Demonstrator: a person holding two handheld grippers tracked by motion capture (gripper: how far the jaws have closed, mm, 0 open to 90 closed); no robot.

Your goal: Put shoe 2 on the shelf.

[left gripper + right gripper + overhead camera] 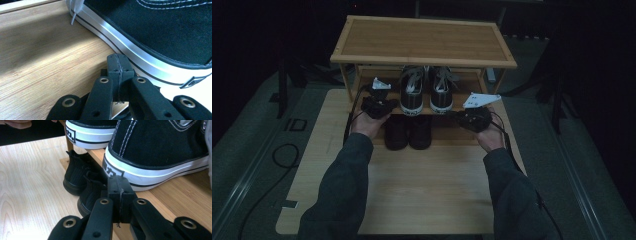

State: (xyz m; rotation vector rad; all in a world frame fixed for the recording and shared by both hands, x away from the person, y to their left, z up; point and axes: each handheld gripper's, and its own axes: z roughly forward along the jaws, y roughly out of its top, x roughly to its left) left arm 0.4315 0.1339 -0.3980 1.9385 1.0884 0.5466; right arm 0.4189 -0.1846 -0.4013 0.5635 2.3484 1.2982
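Note:
A pair of black canvas sneakers with white soles [412, 95] [441, 93] stands on the middle shelf of a bamboo shoe rack [422, 37], heels toward me. My left gripper [387, 102] is at the left sneaker's outer side. Its jaws [117, 63] are shut and empty, tips close to the white sole [130, 50] above the shelf board [45, 62]. My right gripper [460, 115] is at the right sneaker's heel. Its jaws [119, 186] are also shut with nothing between them, just short of the heel [140, 173].
A pair of black ankle shoes [408, 132] [80, 173] stands under the shelf on the light wooden board [422, 190]. The rack's top shelf is bare. A cable [282, 155] lies on the grey floor to the left.

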